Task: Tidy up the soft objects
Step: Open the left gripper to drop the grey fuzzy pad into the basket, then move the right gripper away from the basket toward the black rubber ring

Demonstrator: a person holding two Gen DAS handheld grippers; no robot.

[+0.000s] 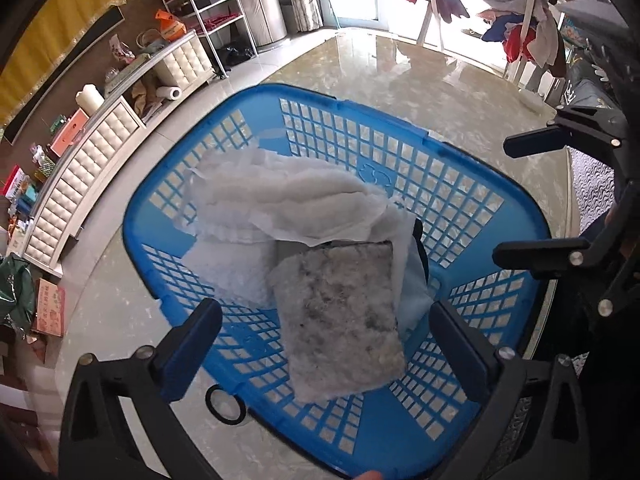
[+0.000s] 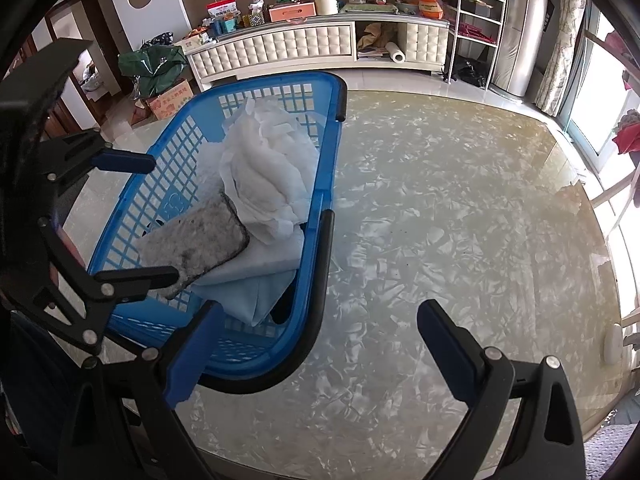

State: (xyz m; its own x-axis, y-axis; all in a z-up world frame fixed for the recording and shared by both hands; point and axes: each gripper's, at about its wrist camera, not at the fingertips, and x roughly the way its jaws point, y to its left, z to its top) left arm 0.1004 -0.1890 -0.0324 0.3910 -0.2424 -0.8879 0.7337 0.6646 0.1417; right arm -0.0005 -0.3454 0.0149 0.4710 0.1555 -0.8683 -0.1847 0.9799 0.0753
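A blue plastic basket [image 1: 472, 192] stands on the glossy marble table; it also shows in the right wrist view [image 2: 324, 216]. Inside lie crumpled white padding [image 1: 280, 196], a pale blue cloth [image 2: 256, 280] and a grey speckled felt pad [image 1: 340, 320], also seen in the right wrist view [image 2: 196, 240]. My left gripper [image 1: 324, 340] hovers open just above the felt pad, holding nothing. My right gripper [image 2: 316, 344] is open and empty over the table beside the basket's near corner; it shows at the right edge of the left wrist view [image 1: 520, 200].
The marble table [image 2: 460, 220] stretches to the right of the basket. A small black ring [image 1: 226, 404] lies by the basket's near edge. Beyond the table are a white cabinet [image 2: 304, 48] with clutter, a wire shelf [image 2: 476, 20] and a clothes rack [image 1: 516, 20].
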